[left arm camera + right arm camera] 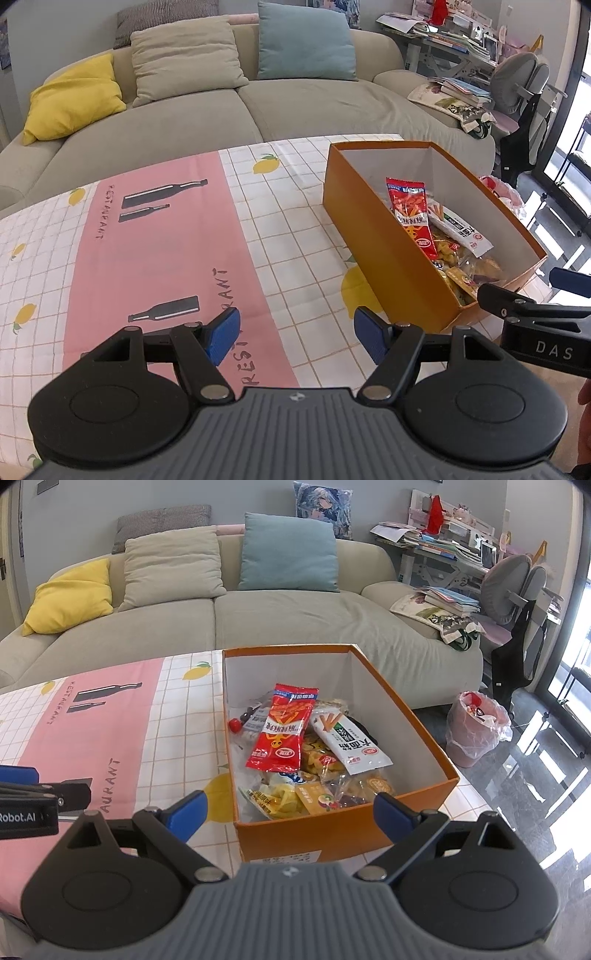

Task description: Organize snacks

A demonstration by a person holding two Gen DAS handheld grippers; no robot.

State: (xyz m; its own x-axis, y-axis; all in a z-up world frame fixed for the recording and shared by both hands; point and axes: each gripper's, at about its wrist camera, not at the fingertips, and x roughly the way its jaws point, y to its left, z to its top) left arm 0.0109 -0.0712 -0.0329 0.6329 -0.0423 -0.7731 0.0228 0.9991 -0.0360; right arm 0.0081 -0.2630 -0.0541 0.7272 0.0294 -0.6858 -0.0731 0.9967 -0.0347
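An orange cardboard box (332, 830) with white inner walls stands on the table's right part; it also shows in the left wrist view (388, 251). Inside lie several snack packets, with a red packet (284, 734) on top and a white packet (351, 742) beside it. The red packet (410, 214) shows in the left wrist view too. My left gripper (295, 332) is open and empty over the tablecloth, left of the box. My right gripper (291, 812) is open and empty, just in front of the box's near wall.
The table wears a checked lemon-print cloth with a pink panel (155, 251). A beige sofa (277, 620) with cushions stands behind. A pink bin (476, 731) is on the floor right of the table. A cluttered desk and chair (513, 587) stand at far right.
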